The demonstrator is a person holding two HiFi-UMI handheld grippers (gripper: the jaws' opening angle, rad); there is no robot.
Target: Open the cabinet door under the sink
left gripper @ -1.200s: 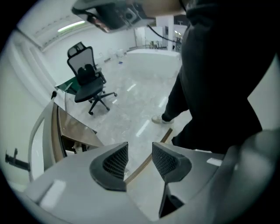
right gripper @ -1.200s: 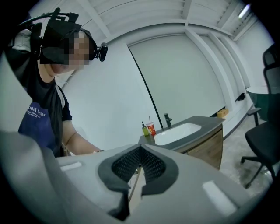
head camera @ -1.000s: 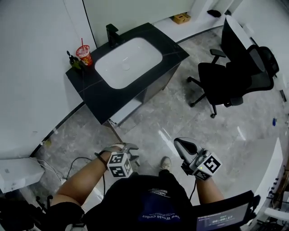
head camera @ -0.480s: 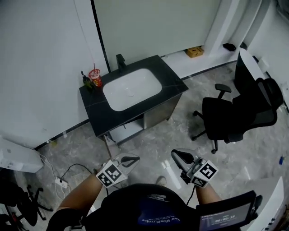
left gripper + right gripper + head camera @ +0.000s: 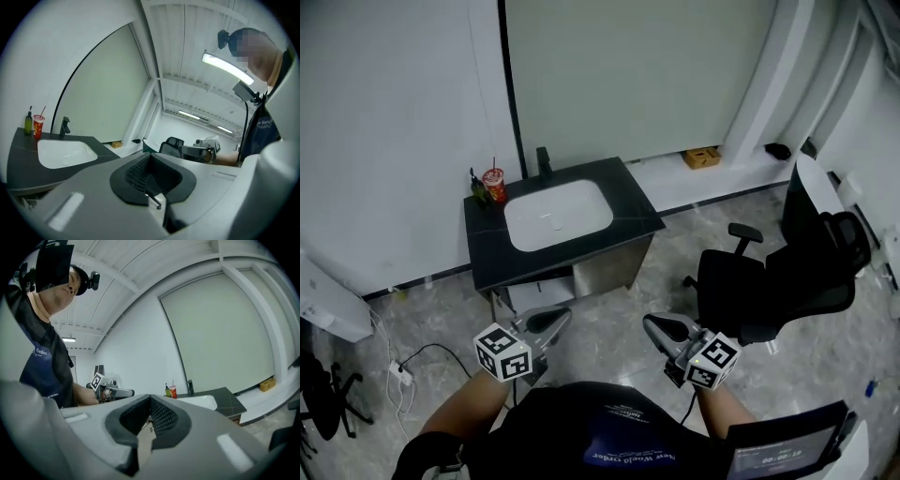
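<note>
The sink cabinet (image 5: 614,265) stands against the wall, with a black countertop (image 5: 633,217) and a white basin (image 5: 555,214). Its front shows a grey-brown panel on the right and a pale open space (image 5: 534,292) on the left. My left gripper (image 5: 546,322) is shut and empty, held in the air well short of the cabinet. My right gripper (image 5: 661,328) is beside it, jaws together, holding nothing. In the left gripper view the left gripper (image 5: 151,159) points past the basin (image 5: 63,152). In the right gripper view the right gripper (image 5: 150,401) points level, with the basin (image 5: 199,401) far ahead.
A red cup (image 5: 494,184), a green bottle (image 5: 476,187) and a black faucet (image 5: 544,159) stand on the countertop. A black office chair (image 5: 750,281) is on the right. A cardboard box (image 5: 701,157) lies on the ledge, and a power strip with a cable (image 5: 398,373) on the floor at left.
Both grippers have risen and now point level. The left jaws have closed and its marker cube has rolled to the left. The cabinet now looks farther off.
</note>
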